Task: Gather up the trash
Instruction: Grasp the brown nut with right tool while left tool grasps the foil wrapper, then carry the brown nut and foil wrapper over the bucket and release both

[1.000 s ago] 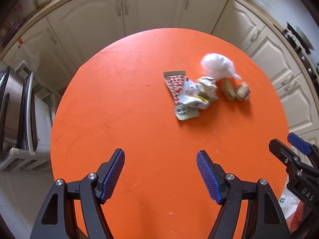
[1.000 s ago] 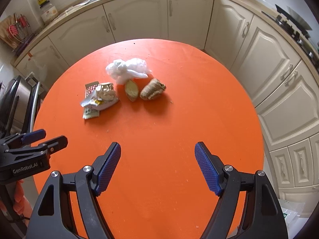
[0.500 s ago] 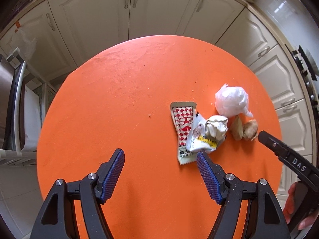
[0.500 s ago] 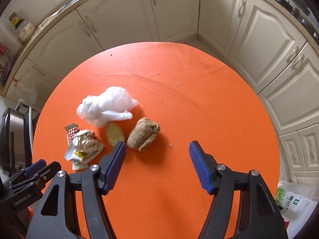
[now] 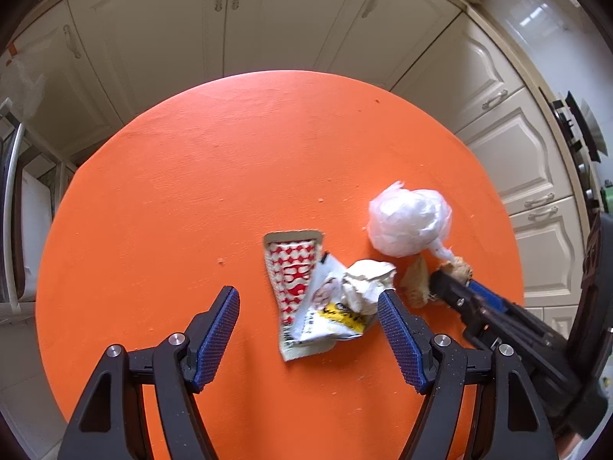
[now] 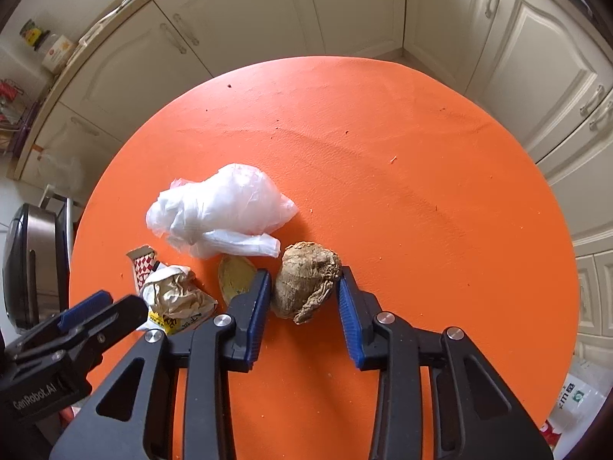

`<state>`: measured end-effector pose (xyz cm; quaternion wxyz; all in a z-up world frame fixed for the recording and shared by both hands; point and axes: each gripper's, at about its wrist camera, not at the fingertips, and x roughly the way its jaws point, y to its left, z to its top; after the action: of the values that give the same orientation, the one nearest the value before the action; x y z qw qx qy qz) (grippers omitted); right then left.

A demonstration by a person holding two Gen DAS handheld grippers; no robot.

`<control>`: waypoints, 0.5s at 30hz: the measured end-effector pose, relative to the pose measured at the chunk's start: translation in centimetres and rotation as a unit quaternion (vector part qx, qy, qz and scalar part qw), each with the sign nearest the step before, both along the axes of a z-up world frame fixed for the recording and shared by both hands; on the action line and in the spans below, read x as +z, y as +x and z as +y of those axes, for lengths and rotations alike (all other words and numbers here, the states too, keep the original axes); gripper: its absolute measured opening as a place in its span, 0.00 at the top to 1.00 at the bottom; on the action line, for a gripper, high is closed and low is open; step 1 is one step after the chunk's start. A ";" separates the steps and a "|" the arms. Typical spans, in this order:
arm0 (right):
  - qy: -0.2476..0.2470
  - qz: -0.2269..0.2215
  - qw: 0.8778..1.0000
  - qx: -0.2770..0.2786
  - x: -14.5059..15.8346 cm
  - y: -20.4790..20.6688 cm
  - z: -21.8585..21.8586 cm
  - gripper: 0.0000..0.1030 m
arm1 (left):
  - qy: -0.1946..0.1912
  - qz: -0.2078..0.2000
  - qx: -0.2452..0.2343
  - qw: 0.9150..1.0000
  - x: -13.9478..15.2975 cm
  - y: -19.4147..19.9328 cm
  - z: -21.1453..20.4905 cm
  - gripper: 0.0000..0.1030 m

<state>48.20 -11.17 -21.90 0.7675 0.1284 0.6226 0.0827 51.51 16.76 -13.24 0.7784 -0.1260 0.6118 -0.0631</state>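
- Right gripper point(image 6: 304, 299) is closing around the brown husk lump point(image 6: 308, 285) on the orange table point(image 6: 421, 191), pads not yet pressing
- Left gripper point(image 5: 308, 335) gapes over the wrappers point(image 5: 325, 306)
- Squeeze gently and centred; the dry lump may crumble or slip sideways

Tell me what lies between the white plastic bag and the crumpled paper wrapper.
In the right wrist view, a flat yellowish peel lies between the white plastic bag and the crumpled paper wrapper, beside the right claw's left finger.
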 end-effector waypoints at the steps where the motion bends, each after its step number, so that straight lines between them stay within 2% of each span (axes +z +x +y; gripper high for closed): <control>1: 0.003 0.000 1.000 0.001 0.0 -0.2 -0.2 0.67 | -0.004 0.002 -0.004 1.000 -0.1 0.3 -0.4 0.31; 7: 0.006 0.000 1.000 -0.005 0.2 -1.5 -2.2 0.68 | -0.012 0.005 -0.016 1.000 -1.5 1.2 -3.1 0.35; 8: 0.007 0.000 1.000 -0.007 0.3 -1.8 -2.2 0.68 | -0.009 0.002 -0.019 1.000 -1.7 1.4 -3.4 0.41; 9: 0.009 0.000 1.000 -0.008 0.4 -2.0 -2.4 0.68 | 0.005 -0.005 -0.020 1.000 -1.8 1.5 -3.7 0.53; 10: 0.010 -0.001 1.000 -0.010 0.5 -2.2 -2.7 0.68 | 0.016 -0.012 -0.022 1.000 -1.8 1.6 -4.0 0.59; 11: 0.010 -0.002 1.000 -0.011 0.7 -2.5 -2.9 0.68 | 0.009 -0.024 -0.033 0.999 -1.6 1.6 -4.3 0.71; 12: 0.008 -0.004 1.000 -0.013 0.7 -2.7 -3.2 0.68 | 0.005 -0.025 -0.041 0.999 -1.5 1.6 -4.6 0.75; 15: 0.007 -0.006 1.000 -0.019 1.0 -3.3 -4.0 0.68 | 0.011 -0.033 -0.043 0.998 -1.1 1.4 -4.9 0.78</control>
<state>44.94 -15.16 -20.94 0.7717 0.1454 0.6148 0.0734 52.95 11.82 -14.39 0.7961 -0.0888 0.5911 -0.0944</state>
